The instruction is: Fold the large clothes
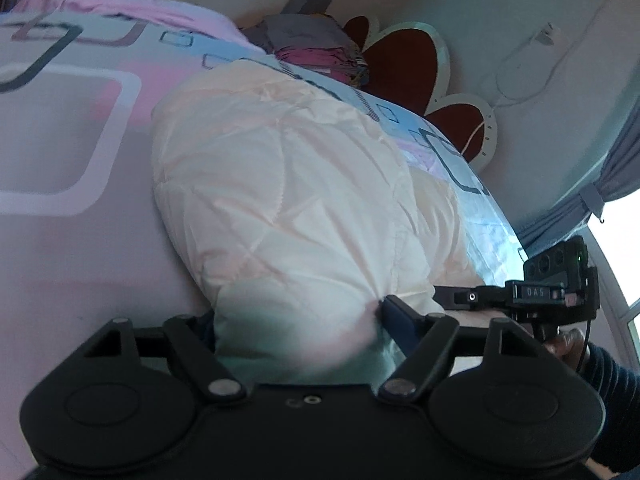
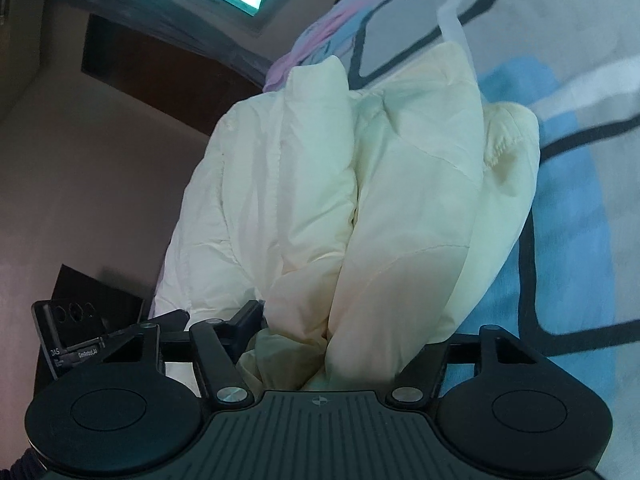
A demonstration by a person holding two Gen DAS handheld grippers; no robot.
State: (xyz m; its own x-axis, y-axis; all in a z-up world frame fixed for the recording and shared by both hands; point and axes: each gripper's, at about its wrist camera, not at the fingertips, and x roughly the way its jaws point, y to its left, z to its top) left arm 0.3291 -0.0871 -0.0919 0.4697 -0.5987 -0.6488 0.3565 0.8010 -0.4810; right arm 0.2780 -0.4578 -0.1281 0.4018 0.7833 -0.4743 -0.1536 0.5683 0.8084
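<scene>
A cream quilted puffer jacket point(image 1: 280, 184) lies on the bed, partly folded into a thick bundle. My left gripper point(image 1: 296, 320) is shut on a bunched edge of the jacket, with fabric filling the space between its fingers point(image 1: 396, 312). My right gripper point(image 2: 332, 332) is shut on another bunched part of the jacket point(image 2: 360, 184), which stands up in thick folds in front of it. The right gripper also shows in the left wrist view point(image 1: 552, 284), beside the jacket's near right edge. The left gripper shows at the left of the right wrist view point(image 2: 92, 336).
The bed cover point(image 1: 60, 140) is pink, blue and white with rectangle outlines. Folded clothes point(image 1: 320, 48) are stacked near the heart-shaped headboard point(image 1: 404, 60). A pink garment point(image 1: 120, 4) lies at the far end. A grey curtain point(image 1: 616, 168) and a window are at the right.
</scene>
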